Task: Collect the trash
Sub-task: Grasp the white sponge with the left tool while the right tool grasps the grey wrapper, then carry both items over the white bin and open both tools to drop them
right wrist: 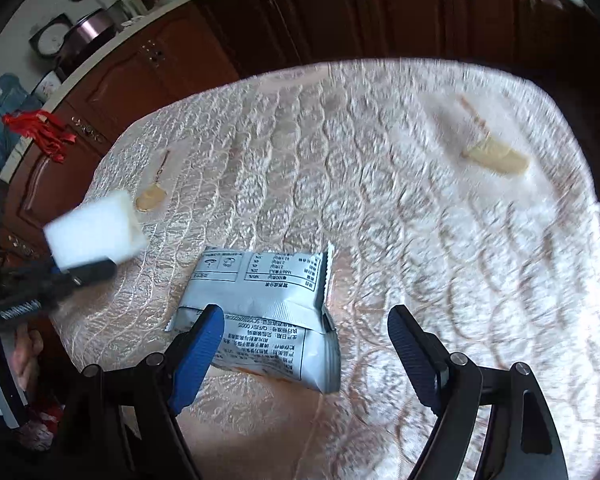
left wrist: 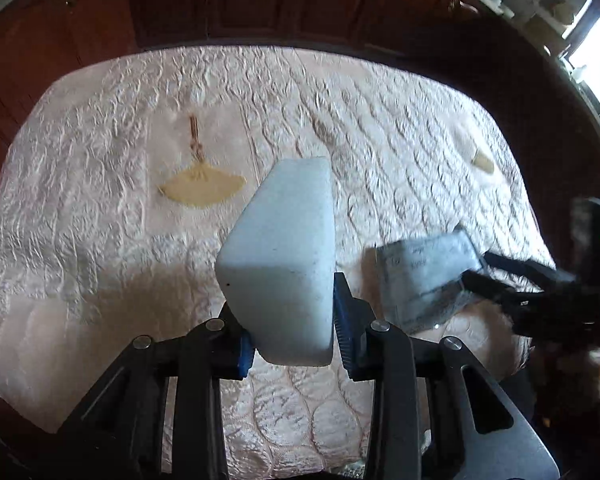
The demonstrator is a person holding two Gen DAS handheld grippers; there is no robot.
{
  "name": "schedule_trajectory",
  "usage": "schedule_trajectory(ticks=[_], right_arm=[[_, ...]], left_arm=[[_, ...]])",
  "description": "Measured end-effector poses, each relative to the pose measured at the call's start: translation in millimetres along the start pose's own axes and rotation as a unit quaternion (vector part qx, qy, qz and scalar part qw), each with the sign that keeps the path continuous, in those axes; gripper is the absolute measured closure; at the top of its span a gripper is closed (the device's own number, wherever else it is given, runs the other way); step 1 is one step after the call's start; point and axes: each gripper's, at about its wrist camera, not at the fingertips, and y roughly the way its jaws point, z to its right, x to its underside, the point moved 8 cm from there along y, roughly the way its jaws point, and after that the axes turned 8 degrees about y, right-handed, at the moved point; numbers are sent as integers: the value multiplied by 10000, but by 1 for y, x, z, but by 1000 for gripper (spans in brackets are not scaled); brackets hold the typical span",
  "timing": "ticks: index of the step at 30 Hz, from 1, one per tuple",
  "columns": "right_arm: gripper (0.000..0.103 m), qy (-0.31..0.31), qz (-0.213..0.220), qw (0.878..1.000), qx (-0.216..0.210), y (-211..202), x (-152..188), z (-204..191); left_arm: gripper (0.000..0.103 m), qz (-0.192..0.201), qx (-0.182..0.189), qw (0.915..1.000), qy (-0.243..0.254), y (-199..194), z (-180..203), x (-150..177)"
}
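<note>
A white foam block [left wrist: 284, 256] stands up between the blue pads of my left gripper [left wrist: 294, 336], which is shut on its lower part and holds it above the table. The right wrist view shows the same block [right wrist: 94, 232] at the far left, off the cloth, in the left gripper [right wrist: 80, 272]. A silver printed snack wrapper [right wrist: 260, 288] lies flat on the cloth. My right gripper [right wrist: 305, 314] hangs open over the wrapper's near end, one finger on each side, pads not pressing it. The left wrist view shows the wrapper [left wrist: 424, 272] with the right gripper [left wrist: 520, 284] blurred beside it.
The table wears a cream quilted cloth [right wrist: 380, 208] with tan fan-shaped embroidery [left wrist: 202, 188] [right wrist: 496, 156]. Dark wooden cabinets [left wrist: 260, 0] run behind it. A hand [right wrist: 20, 356] holds the left tool at the lower left. A red tassel [right wrist: 40, 128] hangs on a cabinet.
</note>
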Motion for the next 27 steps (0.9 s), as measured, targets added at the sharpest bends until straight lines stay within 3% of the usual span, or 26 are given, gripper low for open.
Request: schedule_trajectory(ticks=[4, 6, 11, 16, 27], right_arm=[[22, 237, -143, 9989, -382, 18, -2, -6], [49, 20, -111, 9982, -588, 19, -3, -16], [68, -134, 14, 9974, -705, 8, 1, -20], [70, -368, 386, 9970, -563, -23, -3, -15], [70, -41, 1313, 9912, -130, -98, -34, 39]], left_arm=[[72, 41, -24, 9999, 92, -2, 7, -6], [72, 38, -60, 9998, 161, 0, 11, -8], [72, 97, 53, 9997, 196, 4, 25, -13], [72, 233, 150, 9992, 275, -3, 37, -26], [72, 504, 485, 9953, 674, -8, 103, -67]])
